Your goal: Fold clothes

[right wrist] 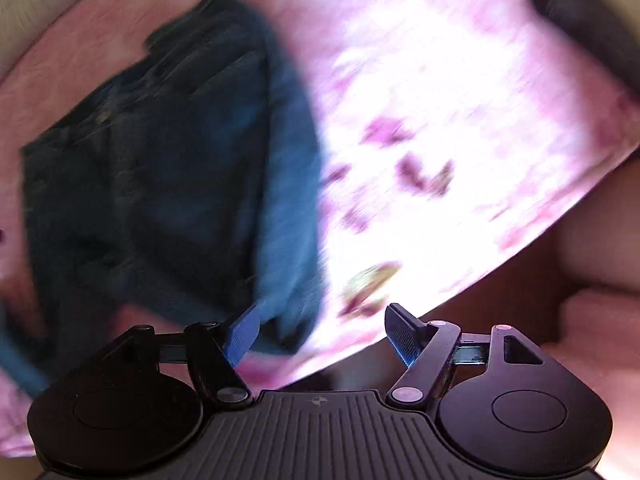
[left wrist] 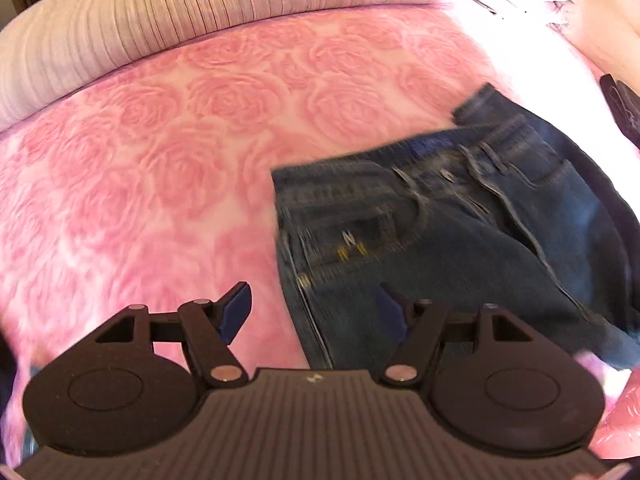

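Currently, folded jeans (left wrist: pixel 460 232) lie on the bed (left wrist: pixel 160 160). Left tool (left wrist: pixel 314 316) hovers spread at their near-left edge. Right tool (right wrist: pixel 322 330), also spread, holds nothing.

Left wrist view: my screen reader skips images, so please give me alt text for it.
Folded dark blue jeans lie on a pink rose-patterned bedspread, waistband and pocket facing up. The open left claw hovers above their near edge, holding nothing. A ribbed pale blanket lies beyond.
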`<state>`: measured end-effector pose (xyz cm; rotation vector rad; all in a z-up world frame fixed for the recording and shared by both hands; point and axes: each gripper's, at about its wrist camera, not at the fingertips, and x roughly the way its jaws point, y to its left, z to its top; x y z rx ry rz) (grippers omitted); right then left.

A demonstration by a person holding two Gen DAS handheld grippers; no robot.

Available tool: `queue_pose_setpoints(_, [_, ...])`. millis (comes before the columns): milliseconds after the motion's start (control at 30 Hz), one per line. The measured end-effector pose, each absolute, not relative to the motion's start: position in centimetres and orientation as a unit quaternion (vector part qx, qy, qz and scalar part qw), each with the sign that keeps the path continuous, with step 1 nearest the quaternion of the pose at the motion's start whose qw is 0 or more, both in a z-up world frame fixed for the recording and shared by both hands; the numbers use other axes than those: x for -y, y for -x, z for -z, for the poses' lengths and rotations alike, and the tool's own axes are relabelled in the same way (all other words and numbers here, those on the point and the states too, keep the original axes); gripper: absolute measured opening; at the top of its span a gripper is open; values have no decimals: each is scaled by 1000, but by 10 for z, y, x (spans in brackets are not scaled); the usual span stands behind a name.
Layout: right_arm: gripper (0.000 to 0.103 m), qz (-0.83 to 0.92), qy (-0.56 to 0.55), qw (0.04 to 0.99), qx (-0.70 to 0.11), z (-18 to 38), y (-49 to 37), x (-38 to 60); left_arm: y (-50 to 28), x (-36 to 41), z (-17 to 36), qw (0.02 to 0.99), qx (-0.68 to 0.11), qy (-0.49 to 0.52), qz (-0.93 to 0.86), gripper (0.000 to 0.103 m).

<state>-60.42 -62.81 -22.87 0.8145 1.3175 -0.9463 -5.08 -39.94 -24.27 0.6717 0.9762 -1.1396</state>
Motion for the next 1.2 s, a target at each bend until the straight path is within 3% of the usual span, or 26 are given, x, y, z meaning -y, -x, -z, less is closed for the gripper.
queue_pose_setpoints(167, [73, 366, -310, 699, -530, 224, 565, 657, 17, 437, 278, 659, -465, -294, 512, 65])
queue_pose_setpoints(333, [73, 276, -229, 769, -529, 292, 472, 705, 6, 459, 303, 633, -506, -270, 520, 61])
queue_pose_setpoints(433, [73, 253, -220, 777, -534, 331, 449, 739, 12, 468, 311, 630, -511, -280, 514, 50])
queue_pose_setpoints(500, [73, 243, -223, 777, -536, 355, 441, 763, 17, 470, 311, 637, -507, -288, 505, 29])
queue_pose_setpoints(567, [73, 234, -226, 777, -539, 379, 432, 787, 22, 469, 308, 650, -500, -289, 494, 21])
queue_pose_setpoints(733, [71, 179, -276, 786, -524, 406, 434, 821, 31, 460, 289, 678, -481, -268, 486, 17])
queue_pose_setpoints(767, [62, 165, -289, 788, -517, 406, 438, 825, 32, 458, 285, 684, -478, -263, 485, 17])
queue_pose_setpoints(867, [8, 169, -299, 793, -504, 399, 453, 832, 37, 455, 273, 695, -471, -250, 483, 17])
queue_pose_setpoints(1000, [4, 149, -321, 811, -467, 374, 474, 834, 40, 457, 266, 702, -470, -242, 476, 17])
queue_pose_setpoints(1200, [3, 156, -252, 859, -418, 288, 487, 767, 41, 441, 232, 701, -440, -213, 520, 16])
